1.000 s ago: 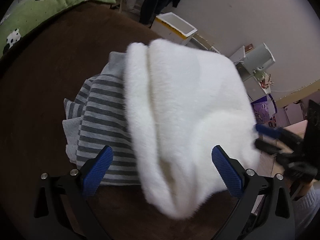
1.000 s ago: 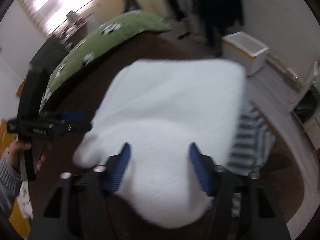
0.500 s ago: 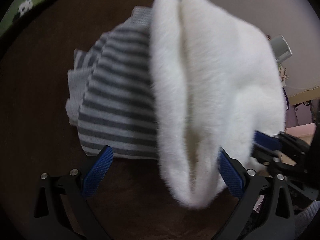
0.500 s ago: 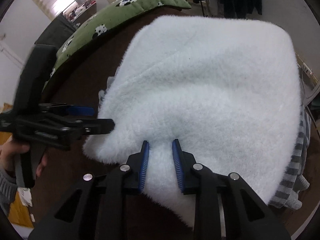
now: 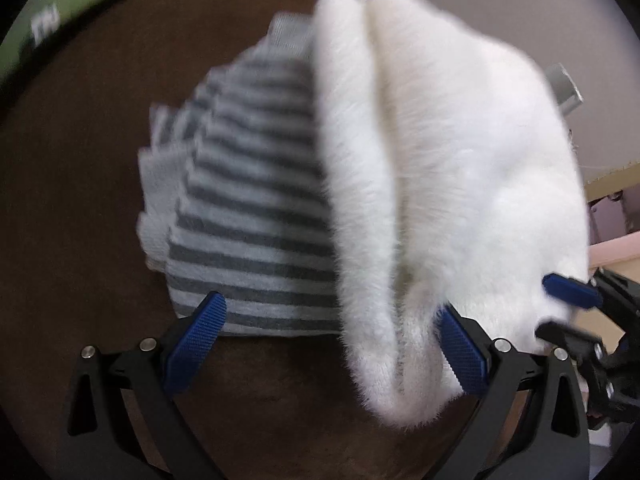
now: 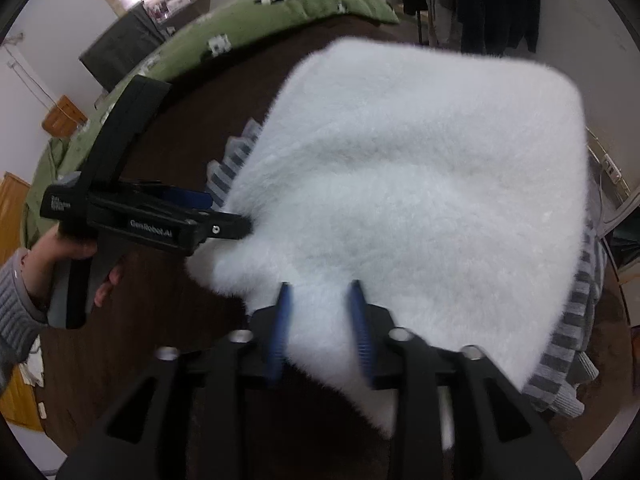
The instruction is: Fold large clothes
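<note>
1 folded white fleece (image 6: 420, 200) on 1 striped garment (image 5: 248, 220); 2 hand-held grippers

We see black gripper frames with blue textured pads (image 5: 194, 340) and silver screws; the left gripper (image 6: 224, 216), at nine o'clock, reads "GenRobot.AI"; a grey ribbed sleeve (image 6: 16, 300) follows.

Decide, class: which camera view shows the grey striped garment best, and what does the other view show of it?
The left wrist view. There the grey striped garment fills the middle of the picture, its stripes and folded edges showing beside the white fluffy garment lying partly over it. The right wrist view shows only slivers of it along the white garment's edges.
</note>
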Action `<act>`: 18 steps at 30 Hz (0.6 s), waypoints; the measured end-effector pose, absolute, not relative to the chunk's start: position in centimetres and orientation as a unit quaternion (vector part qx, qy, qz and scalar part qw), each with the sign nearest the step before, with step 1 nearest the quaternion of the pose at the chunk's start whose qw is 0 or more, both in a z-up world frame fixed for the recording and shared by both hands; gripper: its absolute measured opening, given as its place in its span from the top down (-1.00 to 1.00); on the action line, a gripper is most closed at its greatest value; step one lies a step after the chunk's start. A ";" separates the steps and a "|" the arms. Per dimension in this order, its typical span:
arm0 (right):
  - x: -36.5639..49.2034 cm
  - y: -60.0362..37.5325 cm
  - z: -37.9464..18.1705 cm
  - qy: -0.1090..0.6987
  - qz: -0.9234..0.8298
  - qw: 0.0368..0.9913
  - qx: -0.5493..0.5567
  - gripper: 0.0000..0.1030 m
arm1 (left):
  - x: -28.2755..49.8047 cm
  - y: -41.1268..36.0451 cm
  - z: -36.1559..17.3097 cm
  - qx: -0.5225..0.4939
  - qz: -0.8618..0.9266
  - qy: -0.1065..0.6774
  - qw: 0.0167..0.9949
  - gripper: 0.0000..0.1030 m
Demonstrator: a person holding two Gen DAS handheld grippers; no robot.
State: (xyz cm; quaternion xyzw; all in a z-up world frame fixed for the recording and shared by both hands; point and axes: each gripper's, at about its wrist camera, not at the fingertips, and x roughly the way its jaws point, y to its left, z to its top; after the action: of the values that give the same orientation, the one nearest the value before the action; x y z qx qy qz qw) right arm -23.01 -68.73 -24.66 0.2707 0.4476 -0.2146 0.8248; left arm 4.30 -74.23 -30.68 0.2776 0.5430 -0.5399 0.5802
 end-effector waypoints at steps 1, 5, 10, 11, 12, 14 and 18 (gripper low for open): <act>-23.3 -68.5 -23.9 0.443 -0.224 0.827 0.263 -0.30 | 3.8 -74.1 -29.6 0.277 -0.543 0.529 0.590 -0.88; -25.1 -68.2 -22.1 0.444 -0.247 0.821 0.262 -0.31 | 2.3 -73.6 -26.2 0.273 -0.537 0.515 0.611 -0.88; -28.3 -68.2 -20.0 0.433 -0.282 0.809 0.281 -0.47 | 0.0 -72.2 -22.5 0.284 -0.520 0.512 0.622 -0.88; -28.7 -68.2 -19.7 0.435 -0.287 0.806 0.282 -0.50 | -0.5 -72.0 -22.1 0.286 -0.518 0.512 0.623 -0.88; -29.1 -68.2 -19.2 0.435 -0.291 0.803 0.284 -0.55 | -1.0 -71.7 -21.2 0.292 -0.513 0.511 0.625 -0.88; -29.7 -68.1 -18.2 0.437 -0.295 0.799 0.288 -0.65 | -0.7 -69.9 -20.8 0.300 -0.509 0.507 0.628 -0.88; -30.0 -67.4 -16.1 0.448 -0.297 0.794 0.284 -0.78 | -1.8 -68.8 -17.9 0.309 -0.501 0.493 0.640 -0.88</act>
State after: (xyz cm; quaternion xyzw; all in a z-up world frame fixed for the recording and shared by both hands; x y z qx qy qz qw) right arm -30.02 -67.38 -16.14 0.2841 0.4478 -0.2972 0.7940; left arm -1.80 -68.85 -17.92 0.3092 0.4935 -0.5013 0.6399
